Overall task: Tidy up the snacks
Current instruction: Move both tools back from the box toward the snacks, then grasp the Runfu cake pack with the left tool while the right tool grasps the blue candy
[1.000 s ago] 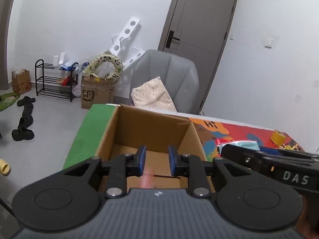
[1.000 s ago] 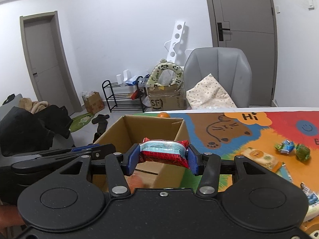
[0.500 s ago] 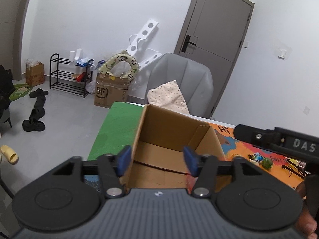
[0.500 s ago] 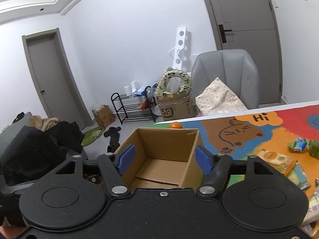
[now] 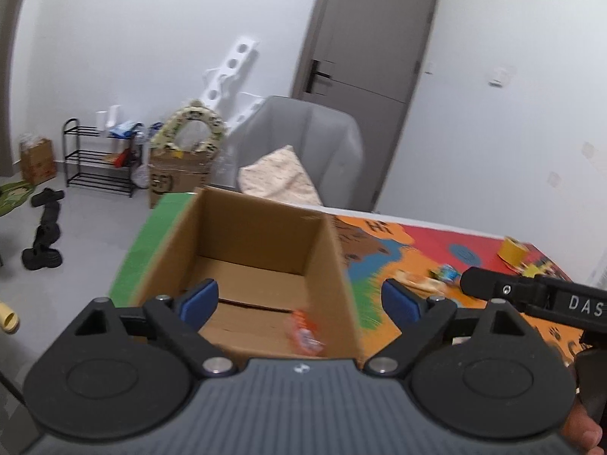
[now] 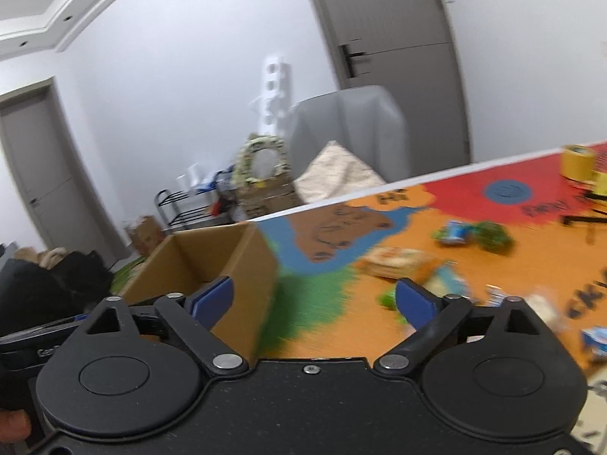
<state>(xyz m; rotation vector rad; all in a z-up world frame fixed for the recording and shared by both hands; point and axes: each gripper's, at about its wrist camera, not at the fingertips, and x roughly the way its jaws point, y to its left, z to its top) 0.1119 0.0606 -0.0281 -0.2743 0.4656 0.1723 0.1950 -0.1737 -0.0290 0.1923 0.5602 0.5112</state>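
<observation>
1. Blue pads on the left gripper are spreading apart with nothing pinched between them; the right gripper is likewise opening, empty.
2. Below the left gripper stands one cardboard box; one orange-red snack packet lies on its floor, near the right wall.
3. Judged from this, at least one snack is stowed; whether more lie under the gripper body cannot be told.
4. On the colourful mat beside the box, roughly seven blurred snacks remain loose, the exact count uncertain.
5. One yellow tape roll sits at the far edge.
</observation>
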